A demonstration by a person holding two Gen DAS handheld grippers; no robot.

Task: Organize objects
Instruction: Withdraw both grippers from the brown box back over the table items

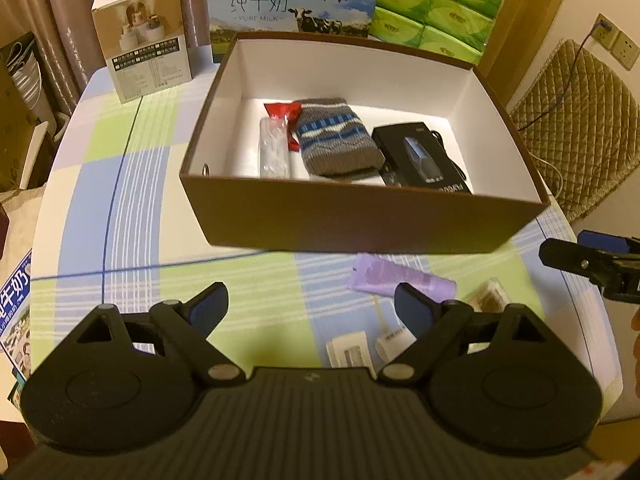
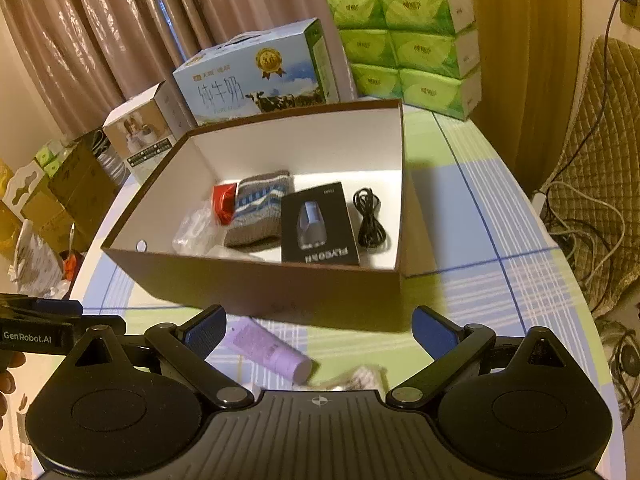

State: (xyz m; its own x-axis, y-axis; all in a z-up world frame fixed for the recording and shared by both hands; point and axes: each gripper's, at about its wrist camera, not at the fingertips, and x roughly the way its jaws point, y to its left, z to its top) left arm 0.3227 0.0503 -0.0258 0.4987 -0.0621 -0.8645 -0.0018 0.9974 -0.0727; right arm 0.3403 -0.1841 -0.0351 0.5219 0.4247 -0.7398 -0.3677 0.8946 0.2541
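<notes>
A brown box [image 1: 360, 216] with a white inside stands on the checked tablecloth. In it lie a knitted striped pouch [image 1: 330, 136], a red-wrapped item [image 1: 282, 111], a clear packet [image 1: 274, 152], a black carton [image 1: 420, 160] and a coiled black cable [image 2: 370, 220]. On the cloth in front of the box lie a purple tube [image 1: 400, 278], two small white pieces [image 1: 348, 348] and a pale packet [image 1: 488, 298]. My left gripper [image 1: 310, 300] hovers open above the cloth, left of the tube. My right gripper [image 2: 320, 324] is open too, above the tube [image 2: 268, 350] and packet [image 2: 360, 378].
Behind the box stand a milk carton [image 1: 292, 0], stacked green tissue packs [image 1: 436, 4] and a white-and-tan product box [image 1: 142, 40]. A quilted chair [image 1: 580, 128] with cables sits right of the rounded table edge. Cartons and bags [image 2: 60, 200] crowd the floor at left.
</notes>
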